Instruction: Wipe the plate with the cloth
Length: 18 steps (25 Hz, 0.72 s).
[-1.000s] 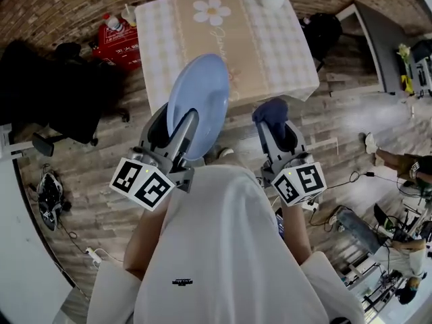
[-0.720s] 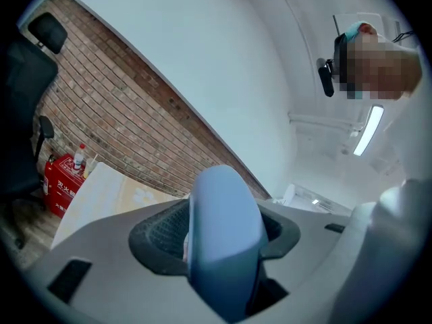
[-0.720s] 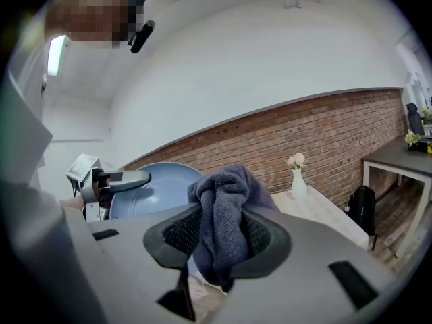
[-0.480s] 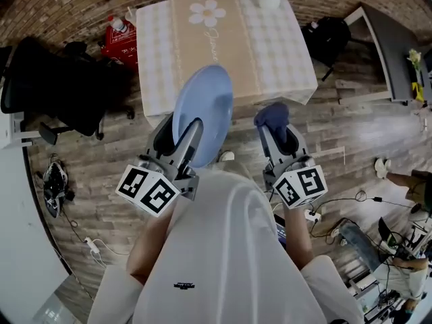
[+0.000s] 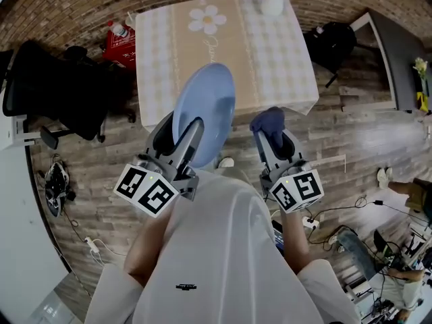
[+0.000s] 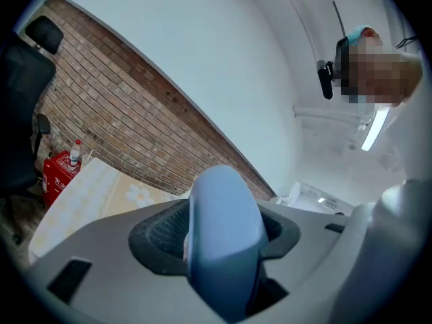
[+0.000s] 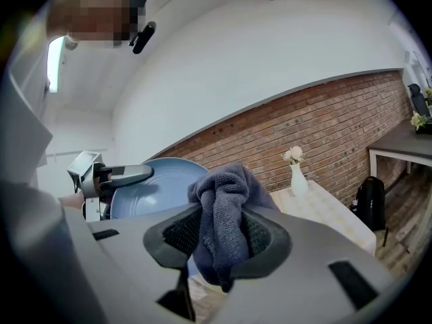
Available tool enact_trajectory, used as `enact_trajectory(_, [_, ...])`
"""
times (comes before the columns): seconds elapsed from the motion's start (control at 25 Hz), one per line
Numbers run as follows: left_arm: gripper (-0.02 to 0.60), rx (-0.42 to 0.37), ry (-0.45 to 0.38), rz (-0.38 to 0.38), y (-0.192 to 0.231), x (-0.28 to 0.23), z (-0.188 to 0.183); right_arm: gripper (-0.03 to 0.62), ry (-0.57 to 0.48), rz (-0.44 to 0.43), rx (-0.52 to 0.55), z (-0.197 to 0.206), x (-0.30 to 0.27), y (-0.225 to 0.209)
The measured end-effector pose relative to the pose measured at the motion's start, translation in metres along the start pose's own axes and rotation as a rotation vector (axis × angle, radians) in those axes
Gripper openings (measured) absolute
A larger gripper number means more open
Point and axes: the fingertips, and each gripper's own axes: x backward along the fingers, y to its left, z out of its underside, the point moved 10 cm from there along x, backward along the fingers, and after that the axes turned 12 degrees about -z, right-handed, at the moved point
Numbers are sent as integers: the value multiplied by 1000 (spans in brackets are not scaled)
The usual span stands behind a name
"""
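Observation:
A light blue plate (image 5: 204, 109) is held up on edge in front of the person, over the near edge of the table. My left gripper (image 5: 181, 140) is shut on the plate's lower rim; in the left gripper view the plate (image 6: 223, 238) fills the space between the jaws. My right gripper (image 5: 271, 135) is shut on a dark blue cloth (image 5: 268, 121), bunched between the jaws, to the right of the plate and apart from it. In the right gripper view the cloth (image 7: 226, 214) hangs in front, with the plate (image 7: 158, 184) and left gripper behind at left.
A table with a checked cloth and a daisy print (image 5: 223, 46) stands ahead, a white vase (image 5: 273, 2) at its far right corner. A black office chair (image 5: 61, 93) and a red bag (image 5: 121, 42) are at left, a black bag (image 5: 334, 42) at right. Cables lie on the wooden floor.
Both grippers have stayed much as they were, the plate and cloth still held. The head view has shifted slightly, so the table sits a little lower in the picture.

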Motion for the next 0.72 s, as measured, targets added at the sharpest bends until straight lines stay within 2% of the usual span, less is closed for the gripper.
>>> enact_trajectory(0.2, [241,30,6,17,17,-57,-24,143,22,12,27,-26,-41,-34])
enact_trajectory(0.48, [241,36,8,66,45,-136,-82,143,27,-6,70,-78,-124,-67])
enact_trajectory(0.72, [241,38,17,102,79,-189,-118,143,28,-6,73,-99,-200,-95])
